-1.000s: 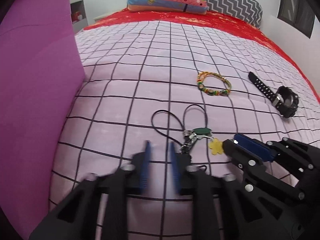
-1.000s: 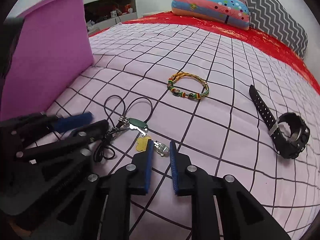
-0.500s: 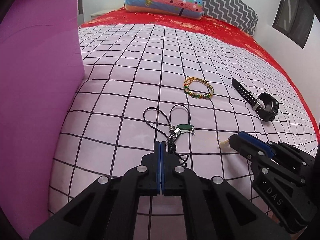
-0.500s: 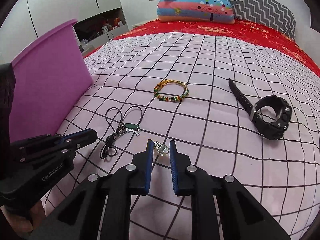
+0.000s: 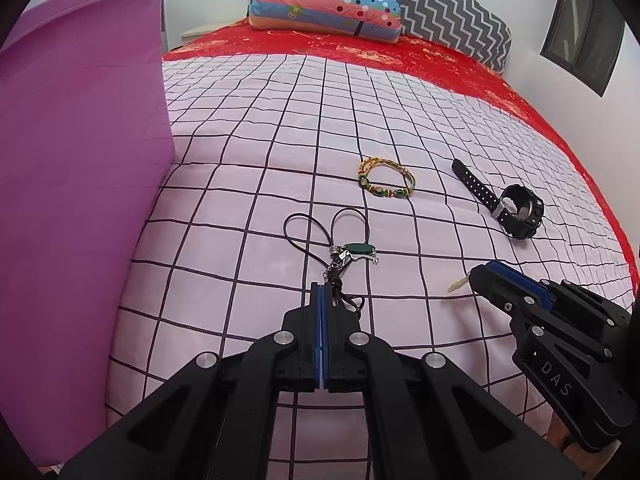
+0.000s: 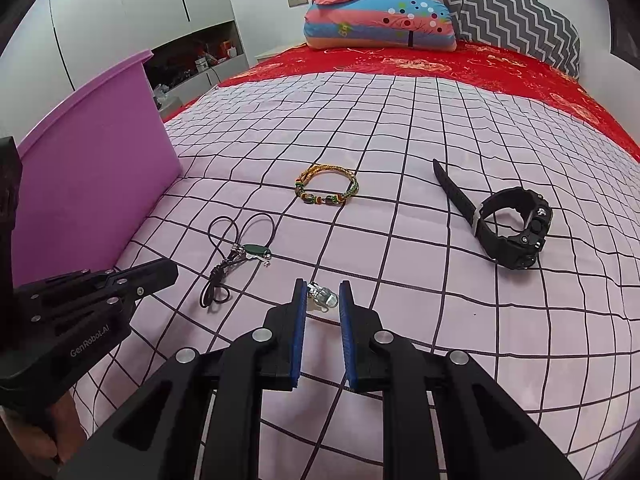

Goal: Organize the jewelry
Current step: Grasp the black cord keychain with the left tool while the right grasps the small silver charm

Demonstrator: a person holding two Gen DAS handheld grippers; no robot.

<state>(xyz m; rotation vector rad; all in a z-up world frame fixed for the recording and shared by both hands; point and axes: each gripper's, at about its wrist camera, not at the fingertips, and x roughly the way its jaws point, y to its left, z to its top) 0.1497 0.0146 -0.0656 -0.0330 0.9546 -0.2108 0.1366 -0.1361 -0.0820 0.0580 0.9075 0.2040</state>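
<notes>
Left wrist: left tongs (image 5: pixel 322 292) now closed, raised

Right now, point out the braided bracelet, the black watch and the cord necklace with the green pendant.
braided bracelet (image 6: pixel 326 188), right wrist view, on the beaded near side of the loop.
black watch (image 6: pixel 520 226), right wrist view, on the case.
cord necklace (image 5: pixel 356 249), left wrist view, on the green pendant.

My claws (image 6: pixel 322 300) are matt black plastic with ribbed blue pads (image 6: pixel 298 336). At twelve o'clock, smooth pink checked cloth (image 5: pixel 248 200) carries a woven thread bracelet (image 6: pixel 326 188). At two, a matt rubbery watch (image 6: pixel 516 228). At nine, a smooth purple plastic bin (image 5: pixel 80 140).
</notes>
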